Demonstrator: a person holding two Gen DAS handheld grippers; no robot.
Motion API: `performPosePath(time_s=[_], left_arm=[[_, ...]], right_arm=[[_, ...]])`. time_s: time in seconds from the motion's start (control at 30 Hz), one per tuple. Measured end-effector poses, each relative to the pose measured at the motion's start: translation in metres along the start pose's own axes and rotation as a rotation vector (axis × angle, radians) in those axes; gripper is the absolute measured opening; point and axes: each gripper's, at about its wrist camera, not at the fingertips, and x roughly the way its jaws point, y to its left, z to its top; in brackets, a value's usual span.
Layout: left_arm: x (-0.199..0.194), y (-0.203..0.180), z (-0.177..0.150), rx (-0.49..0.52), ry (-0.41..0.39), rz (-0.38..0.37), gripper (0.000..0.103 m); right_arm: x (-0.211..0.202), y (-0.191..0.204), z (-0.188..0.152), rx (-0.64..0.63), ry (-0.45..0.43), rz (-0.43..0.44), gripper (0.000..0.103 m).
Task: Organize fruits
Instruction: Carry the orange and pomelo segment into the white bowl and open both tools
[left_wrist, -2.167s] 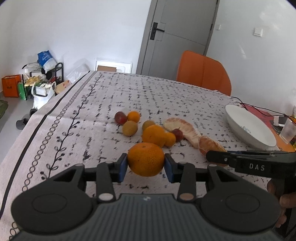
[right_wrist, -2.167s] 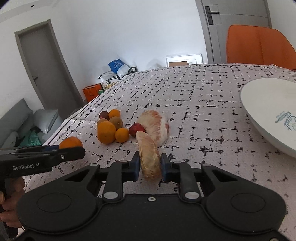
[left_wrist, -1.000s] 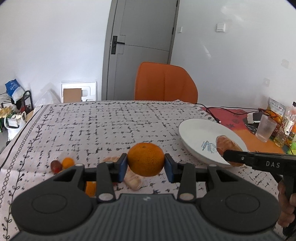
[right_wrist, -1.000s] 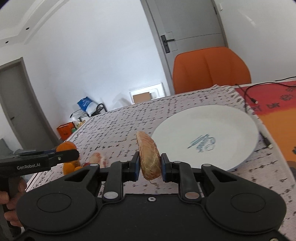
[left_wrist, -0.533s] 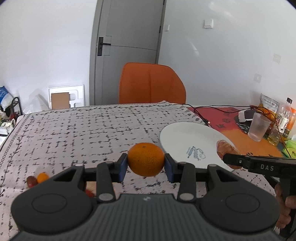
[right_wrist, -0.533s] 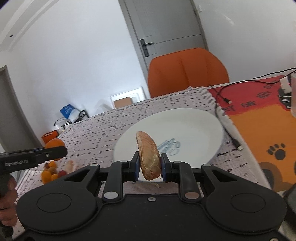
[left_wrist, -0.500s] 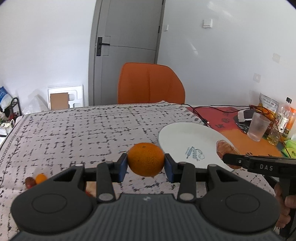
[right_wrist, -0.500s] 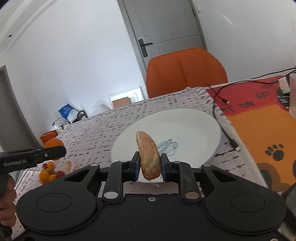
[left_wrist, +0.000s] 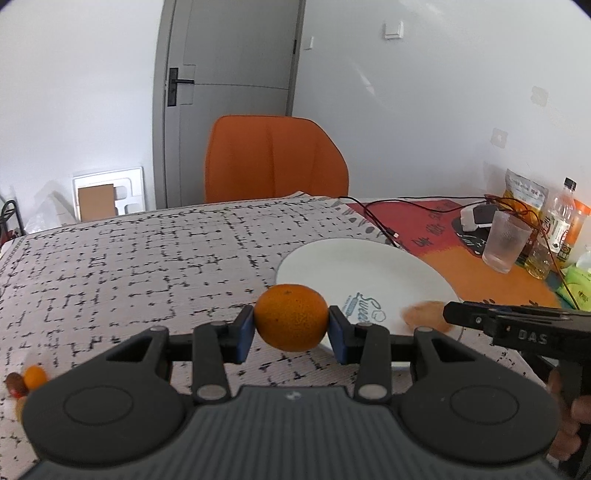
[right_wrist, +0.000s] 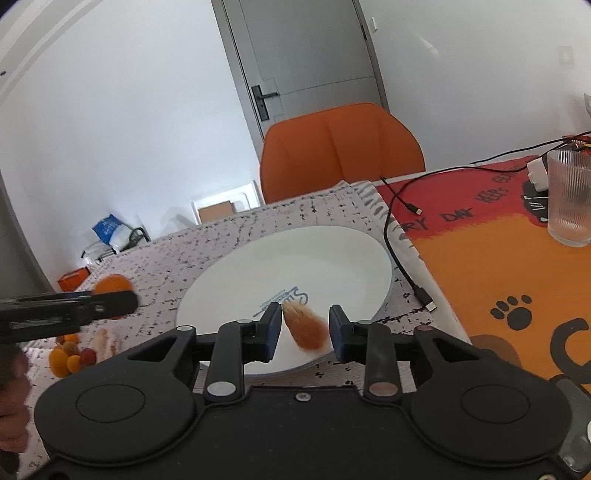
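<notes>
My left gripper (left_wrist: 291, 324) is shut on a round orange (left_wrist: 291, 317) and holds it above the tablecloth, just left of the white plate (left_wrist: 354, 266). My right gripper (right_wrist: 302, 326) is open over the plate's near rim (right_wrist: 229, 273). A peeled pomelo segment (right_wrist: 304, 326) sits blurred between its spread fingers, loose and tilted over the plate. The segment also shows in the left wrist view (left_wrist: 423, 314). The left gripper with its orange shows at the left of the right wrist view (right_wrist: 110, 291).
A heap of small fruits (right_wrist: 70, 356) lies on the patterned cloth at the left. An orange chair (left_wrist: 275, 158) stands behind the table. A glass (right_wrist: 569, 197), a black cable (right_wrist: 406, 258), bottles (left_wrist: 559, 225) and an orange mat (right_wrist: 517, 280) are at the right.
My right gripper has opened and let go of the pomelo segment, which is dropping onto the plate. Both grippers moved closer over the plate. The left still holds the orange.
</notes>
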Motion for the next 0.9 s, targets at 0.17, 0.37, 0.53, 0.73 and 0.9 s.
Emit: performPosePath(time_s=[0.17,0.37,0.53,0.73,0.9], left_arm=[[0.011,-0.012,0.002,0.018,0.012,-0.017,0.041],[0.022,-0.028,0.004,0.045,0.027,-0.031,0.041],[0.018,-0.033,0.008,0.058,0.002,-0.012,0.045],[0.008,-0.023,0.006,0.040,0.001,0.019,0.057],[-0.005,-0.009,0.002,0.022,-0.014,0.071,0.077]], right_arm=[[-0.010,-0.004,0.000,0.014,-0.009,0.010,0.031],[-0.013,-0.007,-0.006,0.028,0.002,0.015,0.031],[-0.015,-0.007,-0.010,0.034,0.008,0.016,0.037],[-0.015,-0.003,-0.011,0.033,0.002,0.016,0.048],[-0.015,0.005,-0.012,0.029,0.003,0.027,0.056]])
